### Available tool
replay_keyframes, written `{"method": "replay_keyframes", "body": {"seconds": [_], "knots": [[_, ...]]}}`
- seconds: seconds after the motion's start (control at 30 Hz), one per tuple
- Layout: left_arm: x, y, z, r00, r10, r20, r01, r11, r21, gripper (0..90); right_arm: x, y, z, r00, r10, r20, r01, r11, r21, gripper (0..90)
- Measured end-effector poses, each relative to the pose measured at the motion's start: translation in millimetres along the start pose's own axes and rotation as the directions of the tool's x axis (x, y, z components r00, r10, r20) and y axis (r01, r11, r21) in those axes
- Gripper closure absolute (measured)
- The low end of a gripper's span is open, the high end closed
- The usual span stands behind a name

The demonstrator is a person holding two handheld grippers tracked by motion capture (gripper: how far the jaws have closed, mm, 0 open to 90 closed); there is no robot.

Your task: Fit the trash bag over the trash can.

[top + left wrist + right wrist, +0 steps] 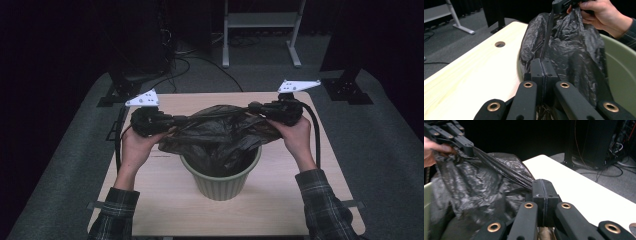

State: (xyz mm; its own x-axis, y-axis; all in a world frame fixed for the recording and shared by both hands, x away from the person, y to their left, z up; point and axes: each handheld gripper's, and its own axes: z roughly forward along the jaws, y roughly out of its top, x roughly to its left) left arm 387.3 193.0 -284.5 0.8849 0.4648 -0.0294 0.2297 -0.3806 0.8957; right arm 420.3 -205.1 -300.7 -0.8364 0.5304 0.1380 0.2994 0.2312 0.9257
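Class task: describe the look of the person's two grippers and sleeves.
Both the left gripper and the right gripper are black, with brass-coloured rivets on linked jaw arms, a pale three-cornered plate on top and a black trailing cable. The sleeves are dark plaid.

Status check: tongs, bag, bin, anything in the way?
Left tongs and right tongs shut on black bag. Bag stretched over green bin. Nothing in the way.

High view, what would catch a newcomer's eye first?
A crumpled black plastic bag is stretched above a green ribbed bin at the middle of the wooden table. The left gripper and right gripper each pinch its rim from opposite sides.
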Motion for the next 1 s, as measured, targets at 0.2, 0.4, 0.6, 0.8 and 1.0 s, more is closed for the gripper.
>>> {"method": "replay_keyframes", "body": {"seconds": [0.2,0.4,0.6,0.8,1.0], "knots": [[15.1,-4.5,8.8,0.9987,-0.026,-0.043,0.027,0.9994,0.022,89.9,-13.0,-1.6,19.3,0.9985,0.046,0.027,-0.047,0.999,0.022,89.6],[25.5,-18.7,19.2,0.9957,-0.061,-0.069,0.065,0.9967,0.049,89.9,-18.8,-10.4,38.2,0.9961,0.069,0.056,-0.073,0.994,0.081,89.6],[22.3,-27.4,23.5,0.9959,-0.059,-0.069,0.065,0.9948,0.079,89.9,-16.4,-16.6,40.4,0.9944,0.071,0.079,-0.079,0.99,0.115,77.1],[19.3,-28.2,20.4,0.9966,-0.054,-0.063,0.059,0.9954,0.076,89.9,-7.7,-3.9,6.4,0.9959,0.053,0.073,-0.055,0.998,0.02,64.9],[18.0,-27.5,19.2,0.9966,-0.053,-0.063,0.058,0.9955,0.075,89.9,13.3,5.0,-20.1,0.9999,-0.008,0.015,0.008,0.999,-0.041,54.4]]}}
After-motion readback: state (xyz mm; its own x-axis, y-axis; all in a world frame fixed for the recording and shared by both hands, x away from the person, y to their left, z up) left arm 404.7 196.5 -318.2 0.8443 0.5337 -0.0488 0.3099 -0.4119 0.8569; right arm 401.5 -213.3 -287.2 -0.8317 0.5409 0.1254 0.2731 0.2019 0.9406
